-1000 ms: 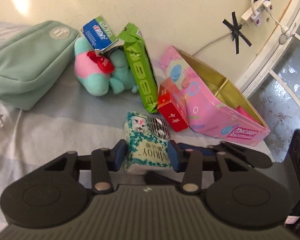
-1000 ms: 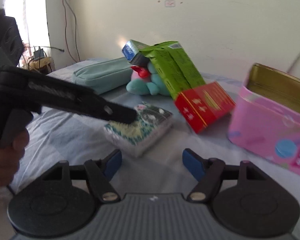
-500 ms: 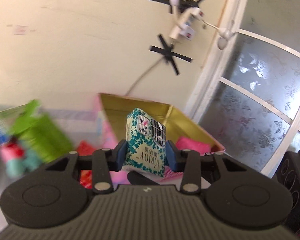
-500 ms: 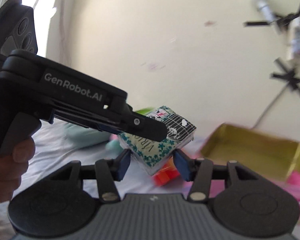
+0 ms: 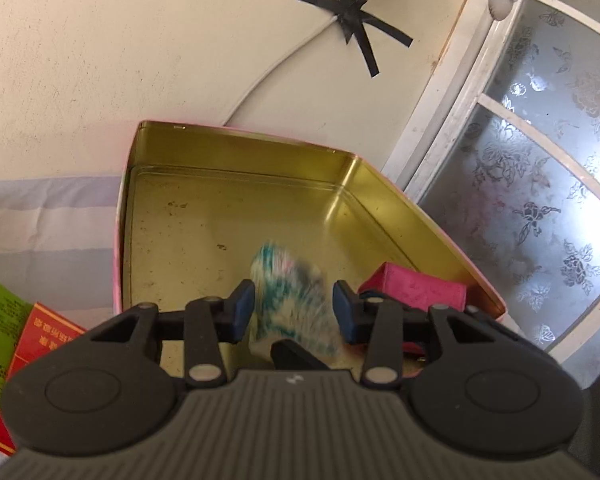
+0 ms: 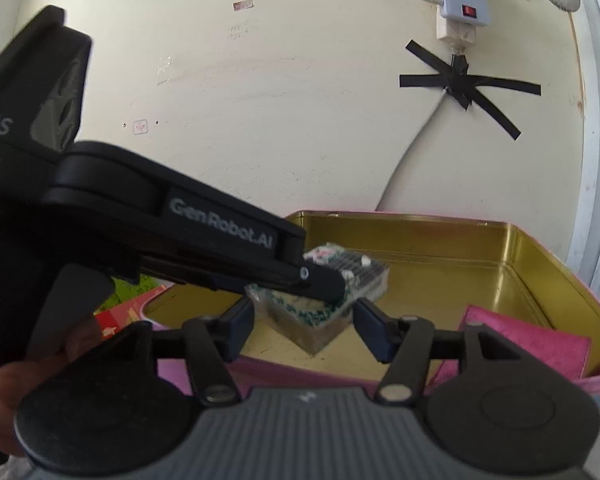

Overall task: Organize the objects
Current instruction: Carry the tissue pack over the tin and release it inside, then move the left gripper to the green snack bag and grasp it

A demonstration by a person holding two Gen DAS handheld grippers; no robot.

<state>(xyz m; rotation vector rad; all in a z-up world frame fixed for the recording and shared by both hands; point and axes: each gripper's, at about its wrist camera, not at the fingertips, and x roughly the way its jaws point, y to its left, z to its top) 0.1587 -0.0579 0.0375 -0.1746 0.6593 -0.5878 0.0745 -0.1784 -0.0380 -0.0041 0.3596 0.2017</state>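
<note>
Left gripper (image 5: 294,308) sits low centre of its own view, narrow, with the tissue pack (image 5: 292,300) between its blue pads; the pack is blurred and I cannot tell whether the pads bear on it. In the right-wrist view the pack (image 6: 336,276) hangs over the gold floor of the pink tin (image 5: 228,148). Right gripper (image 6: 304,326), bottom centre, jaws opening, nothing between them. Risks, as I judge: the pack landing on edge, or knocking the pink box (image 5: 416,288) lower right; the two grippers crowding each other.
</note>
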